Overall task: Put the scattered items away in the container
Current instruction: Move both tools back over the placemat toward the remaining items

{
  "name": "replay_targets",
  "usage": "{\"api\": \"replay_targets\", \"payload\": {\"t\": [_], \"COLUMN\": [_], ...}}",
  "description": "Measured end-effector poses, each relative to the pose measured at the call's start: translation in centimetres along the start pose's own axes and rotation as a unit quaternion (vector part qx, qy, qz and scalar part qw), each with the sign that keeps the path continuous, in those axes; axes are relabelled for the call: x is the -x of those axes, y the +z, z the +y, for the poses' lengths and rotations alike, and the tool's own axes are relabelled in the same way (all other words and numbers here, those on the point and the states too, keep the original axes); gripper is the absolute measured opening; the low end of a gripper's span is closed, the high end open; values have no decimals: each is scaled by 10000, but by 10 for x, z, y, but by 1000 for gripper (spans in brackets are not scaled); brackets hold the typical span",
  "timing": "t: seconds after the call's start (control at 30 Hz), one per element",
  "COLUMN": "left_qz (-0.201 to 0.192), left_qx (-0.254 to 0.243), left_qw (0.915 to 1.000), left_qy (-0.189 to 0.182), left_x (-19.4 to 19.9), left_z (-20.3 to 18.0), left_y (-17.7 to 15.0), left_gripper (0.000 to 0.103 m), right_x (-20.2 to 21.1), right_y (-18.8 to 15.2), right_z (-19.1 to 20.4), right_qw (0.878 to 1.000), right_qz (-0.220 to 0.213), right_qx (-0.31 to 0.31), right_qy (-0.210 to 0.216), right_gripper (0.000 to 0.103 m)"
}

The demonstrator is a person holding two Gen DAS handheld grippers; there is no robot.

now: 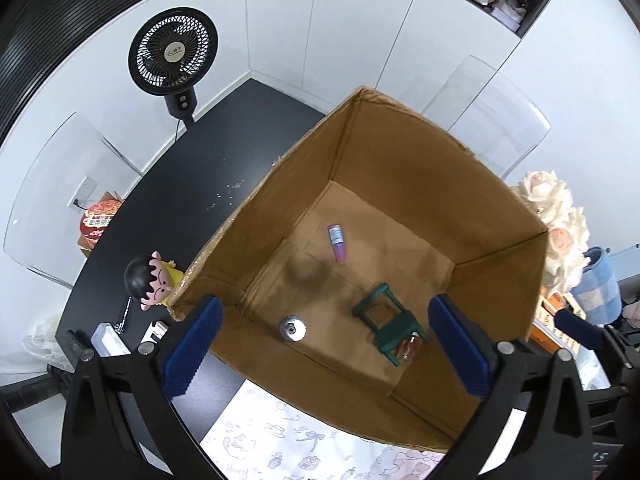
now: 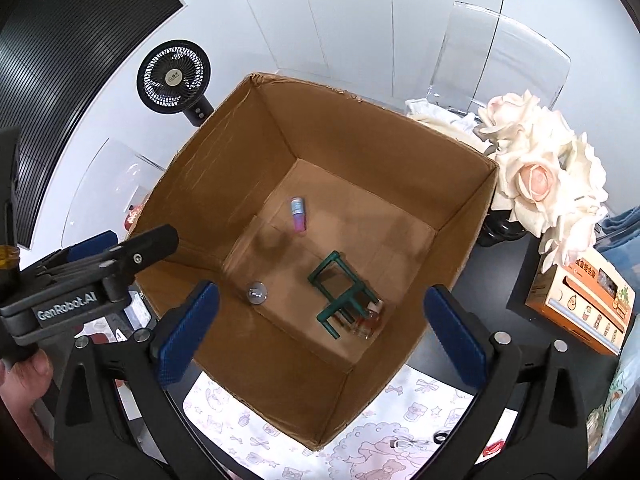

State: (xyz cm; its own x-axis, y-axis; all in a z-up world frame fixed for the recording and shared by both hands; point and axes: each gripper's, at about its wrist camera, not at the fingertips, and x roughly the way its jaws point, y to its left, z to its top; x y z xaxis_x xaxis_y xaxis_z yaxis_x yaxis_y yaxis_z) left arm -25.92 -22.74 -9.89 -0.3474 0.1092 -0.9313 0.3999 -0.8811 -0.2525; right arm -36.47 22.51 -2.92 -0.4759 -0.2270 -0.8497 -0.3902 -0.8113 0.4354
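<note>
White lettering reading "GenRobot.AI" marks your left gripper in the right wrist view. Your cardboard box holds a pink tube, a silver ball and a green toy chair tipped over a small amber bottle. Both sets of tongs hang spread and empty above it, right gripper included. Only the left wrist view shows the cartoon figurine outside, touching the box corner.
</note>
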Motion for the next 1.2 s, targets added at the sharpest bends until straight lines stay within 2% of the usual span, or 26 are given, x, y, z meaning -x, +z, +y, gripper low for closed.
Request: {"api": "replay_targets", "payload": {"t": [0.4,0.73,1.2], "left_qz": [-104,-224,-229], "left_qx": [-102,-251,-520], "left_qw": [9999,9994,9979], "left_qy": [-16,-84,-310], "left_x": [15,33,48], "left_z": [-8,-24,-67], "left_y": [-4,-24,-59], "left_gripper": [102,102,102], "right_x": [12,31,59], "right_y": [-12,-31,-82], "right_z": [-11,-24,-70], "right_qw": [9998,9994,9966], "right_qz": [-25,-149,-266], "right_qx": [-205,-298,-755], "right_qy": [39,5,-178], "right_gripper": [103,103,103]}}
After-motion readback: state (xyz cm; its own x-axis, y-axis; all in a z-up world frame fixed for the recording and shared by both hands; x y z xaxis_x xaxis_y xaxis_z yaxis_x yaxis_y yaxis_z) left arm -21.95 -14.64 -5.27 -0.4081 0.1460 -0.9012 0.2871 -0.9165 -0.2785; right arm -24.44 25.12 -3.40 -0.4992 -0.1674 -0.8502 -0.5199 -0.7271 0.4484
